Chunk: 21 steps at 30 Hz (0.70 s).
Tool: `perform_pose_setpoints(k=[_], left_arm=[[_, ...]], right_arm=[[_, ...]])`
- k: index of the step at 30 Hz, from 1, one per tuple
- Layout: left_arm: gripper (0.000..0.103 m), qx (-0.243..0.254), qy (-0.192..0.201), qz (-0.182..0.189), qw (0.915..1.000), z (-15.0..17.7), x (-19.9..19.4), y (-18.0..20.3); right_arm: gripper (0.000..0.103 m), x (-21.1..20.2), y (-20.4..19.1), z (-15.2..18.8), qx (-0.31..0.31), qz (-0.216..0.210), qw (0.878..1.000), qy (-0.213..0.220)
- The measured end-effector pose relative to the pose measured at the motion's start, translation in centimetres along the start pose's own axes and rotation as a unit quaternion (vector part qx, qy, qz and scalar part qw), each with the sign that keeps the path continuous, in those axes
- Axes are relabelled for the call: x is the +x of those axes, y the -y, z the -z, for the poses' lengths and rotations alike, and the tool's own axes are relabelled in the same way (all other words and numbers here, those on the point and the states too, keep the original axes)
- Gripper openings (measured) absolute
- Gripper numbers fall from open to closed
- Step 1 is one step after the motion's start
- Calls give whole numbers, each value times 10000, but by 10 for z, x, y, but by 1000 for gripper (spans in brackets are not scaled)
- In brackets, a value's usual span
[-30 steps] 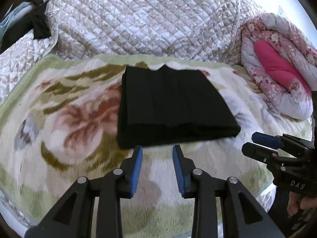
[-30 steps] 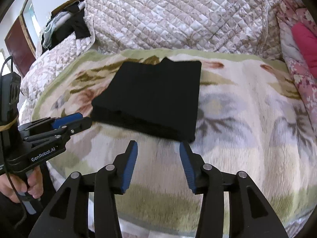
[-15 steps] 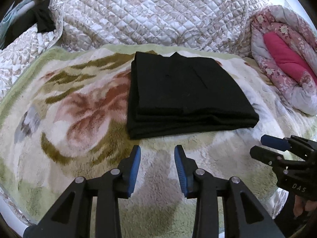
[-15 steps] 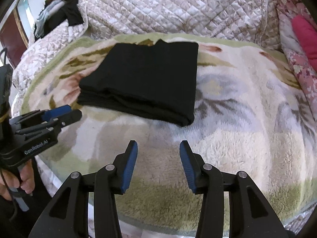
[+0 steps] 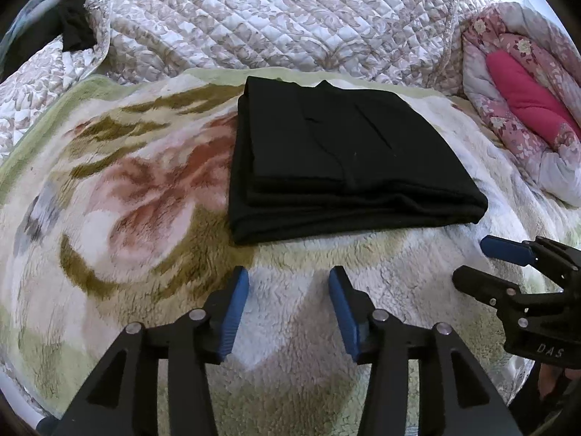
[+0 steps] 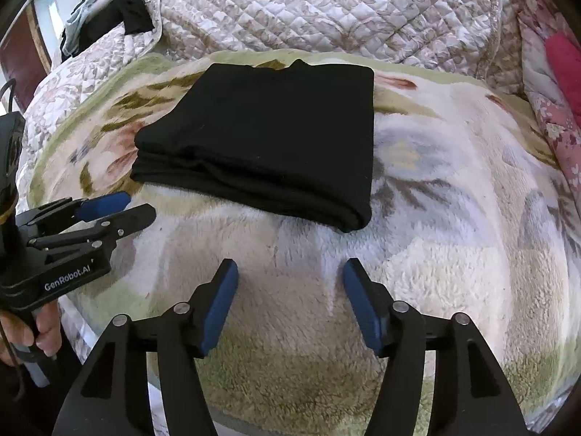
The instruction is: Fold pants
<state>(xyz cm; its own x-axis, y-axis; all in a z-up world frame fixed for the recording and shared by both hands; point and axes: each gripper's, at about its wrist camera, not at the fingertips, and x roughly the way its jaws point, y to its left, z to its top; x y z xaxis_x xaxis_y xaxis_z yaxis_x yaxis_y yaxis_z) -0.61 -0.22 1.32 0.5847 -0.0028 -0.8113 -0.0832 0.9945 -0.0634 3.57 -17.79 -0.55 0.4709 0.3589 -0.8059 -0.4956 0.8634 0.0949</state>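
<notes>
Pants (image 5: 345,160), black and folded into a compact layered rectangle, are seen lying flat on the floral fleece blanket (image 5: 138,196), toward its far side, just in front of the quilted cover (image 5: 290,21). Nothing is held: the left gripper (image 5: 288,307) is poised with its blue pads spread apart over bare fleece, close to the near edge of the stack, and the right gripper (image 6: 290,303) is likewise spread wide and empty, short of the bundle's near corner. The fold is judged to be essentially finished, so the risk now lies in any further touch. If the near edge is nudged by an open finger, the stacked layers could be slid apart, since several loose edges are shown there. If only the top layer is pinched, the bundle could be peeled open. The soft pile could also be snagged along with the cloth.
</notes>
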Motion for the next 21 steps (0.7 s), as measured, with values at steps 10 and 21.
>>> perform_pose_setpoints(k=[10, 21], left_arm=[[50, -21, 392, 69, 9992, -21, -26, 5], [51, -18, 313, -27, 9995, -38, -1, 7]], right_arm=[[46, -25, 12, -14, 370, -96, 9981, 476], [31, -8, 17, -30, 320, 55, 9984, 473]])
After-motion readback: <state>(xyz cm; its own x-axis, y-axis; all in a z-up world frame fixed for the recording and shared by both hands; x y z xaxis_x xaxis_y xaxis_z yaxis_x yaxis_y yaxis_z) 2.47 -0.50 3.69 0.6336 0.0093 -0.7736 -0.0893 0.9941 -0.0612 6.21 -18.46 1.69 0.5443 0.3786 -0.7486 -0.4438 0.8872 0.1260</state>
